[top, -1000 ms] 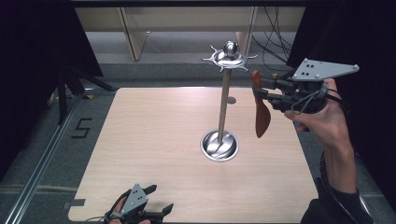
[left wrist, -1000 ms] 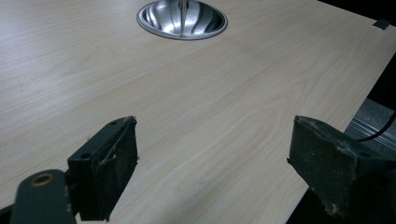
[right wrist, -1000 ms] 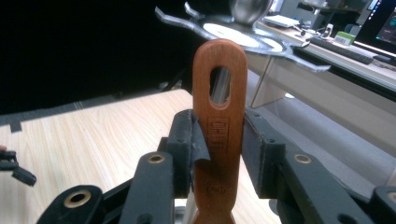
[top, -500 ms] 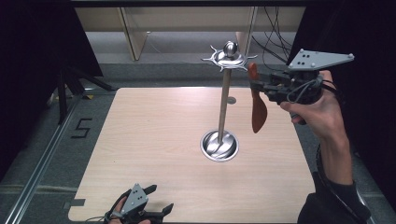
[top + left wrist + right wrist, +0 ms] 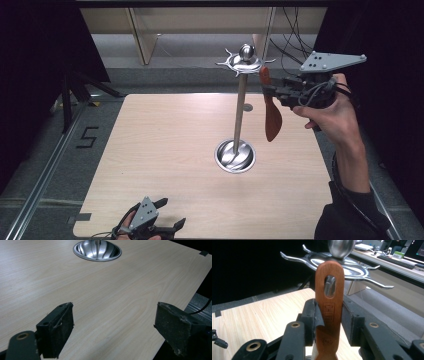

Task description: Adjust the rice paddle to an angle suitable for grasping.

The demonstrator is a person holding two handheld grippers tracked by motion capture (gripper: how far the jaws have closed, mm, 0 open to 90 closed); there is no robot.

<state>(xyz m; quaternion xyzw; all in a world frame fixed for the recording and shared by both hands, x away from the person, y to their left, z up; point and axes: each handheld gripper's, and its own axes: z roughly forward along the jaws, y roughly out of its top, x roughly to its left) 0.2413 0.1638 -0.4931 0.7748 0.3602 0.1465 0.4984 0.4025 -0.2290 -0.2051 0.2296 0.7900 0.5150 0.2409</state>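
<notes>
Since a second ago the right gripper (image 5: 270, 90) has carried the wooden spatula (image 5: 272, 117) leftward, close to the rack's hooked crown (image 5: 245, 62).

From the high view, the spatula hangs blade-down beside the steel pole (image 5: 240, 120), above the worktop (image 5: 160, 150). If it swings it could knock the pole and tip the stand on its round base (image 5: 235, 156).

In the left gripper view, the jaws stand released over bare wood, holding nothing.

In the right gripper view, the jaws are clenched on the spatula's handle (image 5: 329, 312). Its hanging slot (image 5: 329, 285) sits just before a hook (image 5: 375, 285); I judge that a slightly tilted approach would miss the prong and let the handle slide off.
</notes>
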